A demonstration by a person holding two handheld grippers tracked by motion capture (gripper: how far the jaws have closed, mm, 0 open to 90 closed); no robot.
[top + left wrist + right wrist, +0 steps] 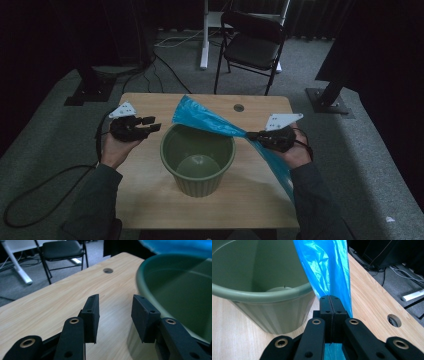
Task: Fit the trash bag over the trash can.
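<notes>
**Blue bag stretched over a green bucket**

A wooden table point(150, 200) carried a green ribbed bucket point(198, 159) at its middle. No brand, label or writing could be read anywhere. A blue plastic bag point(205, 119) ran from the far side of the bucket's rim across to the right, then hung off the table's near right edge. The right gripper point(251, 135) had its jaws pressed together on the bag. The left gripper point(154, 124), left of the bucket, had its jaws spread and held nothing. The left gripper view showed a cable hole point(108, 270) and a black chair point(62, 250) beyond.
</notes>
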